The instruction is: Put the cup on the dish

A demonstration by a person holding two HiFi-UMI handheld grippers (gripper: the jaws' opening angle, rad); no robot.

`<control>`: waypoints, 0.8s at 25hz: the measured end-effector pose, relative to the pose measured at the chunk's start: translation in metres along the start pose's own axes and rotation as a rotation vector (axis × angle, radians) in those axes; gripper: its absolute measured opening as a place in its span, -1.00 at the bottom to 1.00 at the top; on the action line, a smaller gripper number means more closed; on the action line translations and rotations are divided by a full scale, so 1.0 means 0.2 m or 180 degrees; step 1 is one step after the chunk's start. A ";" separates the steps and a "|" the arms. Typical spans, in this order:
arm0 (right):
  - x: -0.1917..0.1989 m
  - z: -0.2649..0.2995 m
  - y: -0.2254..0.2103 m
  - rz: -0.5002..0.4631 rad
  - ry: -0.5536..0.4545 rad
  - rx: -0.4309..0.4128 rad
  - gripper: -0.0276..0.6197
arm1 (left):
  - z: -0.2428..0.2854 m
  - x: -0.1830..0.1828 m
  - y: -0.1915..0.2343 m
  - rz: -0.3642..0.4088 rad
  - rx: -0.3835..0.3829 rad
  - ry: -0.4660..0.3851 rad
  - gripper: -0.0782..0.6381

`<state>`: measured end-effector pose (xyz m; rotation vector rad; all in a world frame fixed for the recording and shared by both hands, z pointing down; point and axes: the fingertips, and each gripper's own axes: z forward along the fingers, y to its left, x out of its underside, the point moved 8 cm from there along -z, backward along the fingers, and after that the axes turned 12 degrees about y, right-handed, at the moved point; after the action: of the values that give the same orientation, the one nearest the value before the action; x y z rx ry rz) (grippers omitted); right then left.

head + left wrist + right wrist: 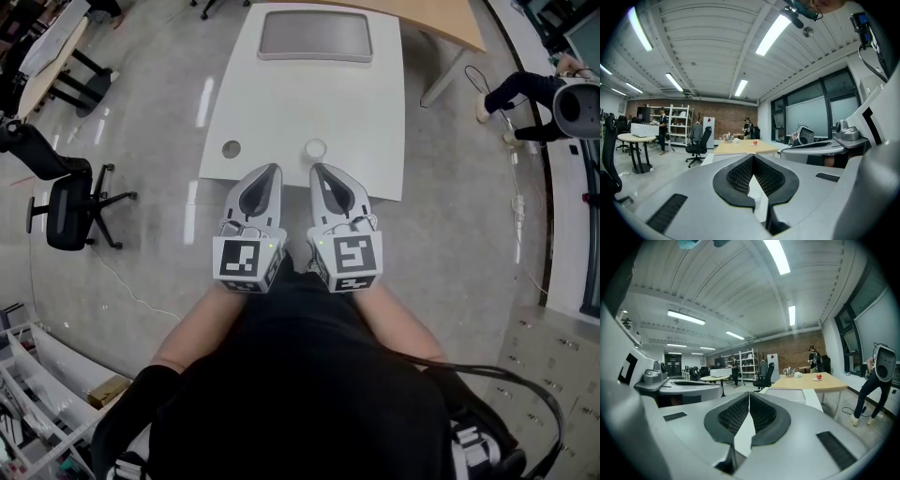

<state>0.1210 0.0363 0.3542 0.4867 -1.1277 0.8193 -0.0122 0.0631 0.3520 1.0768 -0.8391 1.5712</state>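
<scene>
In the head view a small pale cup [315, 148] stands near the front edge of a white table [309, 103]. A small round grey dish [232, 148] lies to its left, apart from it. My left gripper [271, 172] and right gripper [318, 171] are held side by side at the table's near edge, tips just short of the cup. Both are shut with nothing between their jaws. In the left gripper view the left gripper [753, 156] has its jaws together, and the cup [754, 196] shows through the gap behind them. The right gripper [749, 393] is likewise shut and empty.
A grey tray [315, 36] lies at the table's far end. A wooden table [441, 19] stands beyond it. A black office chair [66, 211] is on the floor to the left. A person [530, 94] is at the right. A cable [520, 225] runs along the right floor.
</scene>
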 end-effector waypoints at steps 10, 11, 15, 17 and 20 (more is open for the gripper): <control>-0.02 0.15 -0.09 0.0024 0.0097 0.0148 -0.87 | 0.20 -0.04 0.06 0.0034 0.0193 0.0135 -0.76; -0.03 0.17 -0.09 0.0033 0.0113 0.0167 -0.87 | 0.23 -0.05 0.07 0.0038 0.0248 0.0119 -0.76; -0.05 0.24 -0.08 0.0032 0.0126 0.0205 -0.87 | 0.31 -0.03 0.15 0.0030 0.0366 0.0135 -0.76; -0.07 0.30 -0.07 0.0033 0.0111 0.0226 -0.87 | 0.35 -0.04 0.21 0.0060 0.0451 0.0161 -0.76; -0.11 0.37 -0.06 0.0025 0.0138 0.0284 -0.87 | 0.42 -0.04 0.28 0.0138 0.0589 0.0164 -0.76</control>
<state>0.0824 -0.0315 0.3630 0.5365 -1.0572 0.8858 -0.0464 -0.0301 0.3743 1.1502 -0.6966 1.7320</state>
